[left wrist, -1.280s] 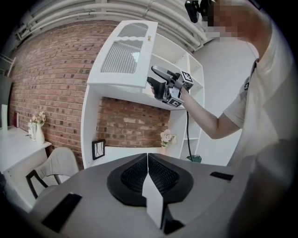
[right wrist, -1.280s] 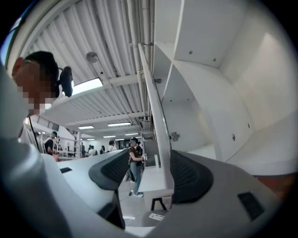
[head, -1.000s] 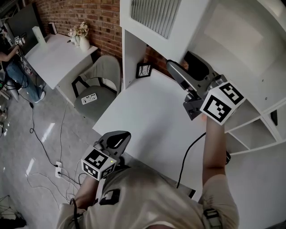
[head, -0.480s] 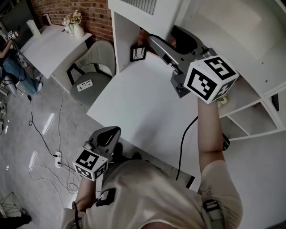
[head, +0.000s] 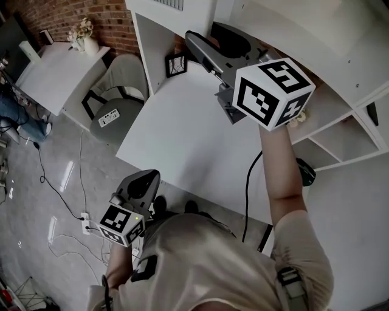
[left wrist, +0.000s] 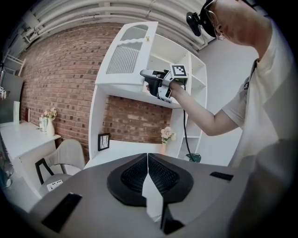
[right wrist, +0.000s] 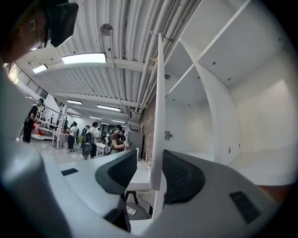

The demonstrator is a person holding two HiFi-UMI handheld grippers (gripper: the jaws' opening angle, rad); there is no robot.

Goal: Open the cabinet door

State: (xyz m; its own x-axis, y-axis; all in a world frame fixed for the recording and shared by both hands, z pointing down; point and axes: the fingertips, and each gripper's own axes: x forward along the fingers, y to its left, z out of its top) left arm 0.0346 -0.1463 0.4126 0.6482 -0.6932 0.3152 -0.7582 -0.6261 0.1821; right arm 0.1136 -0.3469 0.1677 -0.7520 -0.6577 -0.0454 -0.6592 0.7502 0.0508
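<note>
In the head view I count my two grippers, each with one marker cube. My right gripper [head: 209, 41] is raised to the edge of the one cabinet door [head: 194, 9], which stands ajar at the top of the picture, and my left gripper [head: 146, 181] hangs low by my hip, just off the near edge of the desk [head: 182, 146]. One frame [head: 175, 64] stands at the back of the desk, one chair [head: 118, 91] sits beside it, and one second table [head: 48, 73] carries one vase of flowers [head: 82, 35]. In the left gripper view my left gripper [left wrist: 148, 172] has its two jaws pressed together with nothing between them. Beyond it I see the slatted door [left wrist: 128, 56] swung out, my right gripper [left wrist: 147, 82] at its lower edge, the frame [left wrist: 103, 141], and two bunches of flowers, one on the desk [left wrist: 167, 135] and one on the second table [left wrist: 49, 116]. In the right gripper view my right gripper [right wrist: 149, 169] is closing with the door's thin edge [right wrist: 159, 93] upright between its two pads; the right-hand pad lies against it, while the left-hand pad has a gap to it.
</note>
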